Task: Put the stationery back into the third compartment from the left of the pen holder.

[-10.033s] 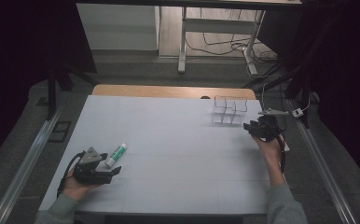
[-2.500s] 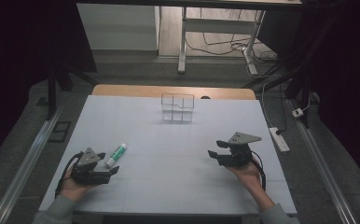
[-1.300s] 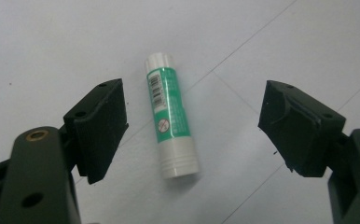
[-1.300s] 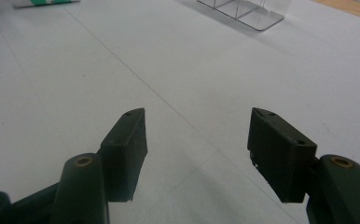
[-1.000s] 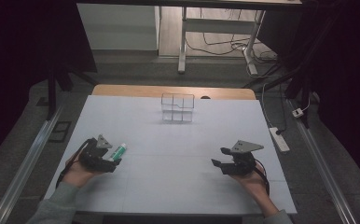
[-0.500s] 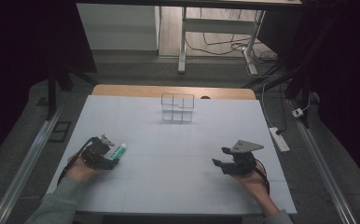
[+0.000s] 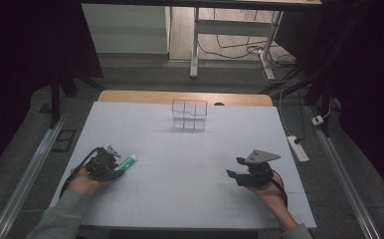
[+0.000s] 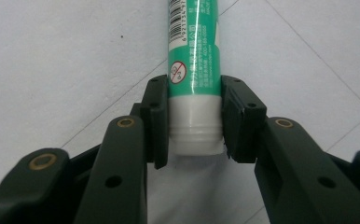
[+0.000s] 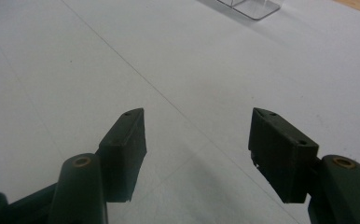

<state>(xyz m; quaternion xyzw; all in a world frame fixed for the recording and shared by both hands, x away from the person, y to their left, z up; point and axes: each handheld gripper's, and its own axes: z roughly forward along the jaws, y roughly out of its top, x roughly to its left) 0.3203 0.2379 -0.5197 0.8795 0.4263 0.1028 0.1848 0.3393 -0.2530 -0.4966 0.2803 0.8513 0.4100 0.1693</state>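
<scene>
A green and white tube [image 7: 127, 162] lies at the left of the white table [image 7: 190, 149]. My left gripper [image 7: 111, 166] is shut on its white cap end [image 8: 196, 135], and the green printed body [image 8: 194, 46] runs away from the jaws. At the right of the table my right gripper [image 7: 234, 175] stands open, with only bare table between its fingers [image 9: 124, 149]. A clear divided box [image 7: 189, 114] stands at the far middle of the table; its corner [image 9: 248, 7] shows at the top of the right gripper view.
A wooden strip [image 7: 185, 97] borders the table's far edge. Metal rails [image 7: 26, 174] run along both sides. A power strip [image 7: 297, 148] with cables lies on the floor to the right. Desk legs [image 7: 194, 45] stand beyond the table.
My left gripper has turned and shifted slightly inward with the tube in the last second. The right gripper has held still. Earlier the clear box moved from the far right to the far middle.
</scene>
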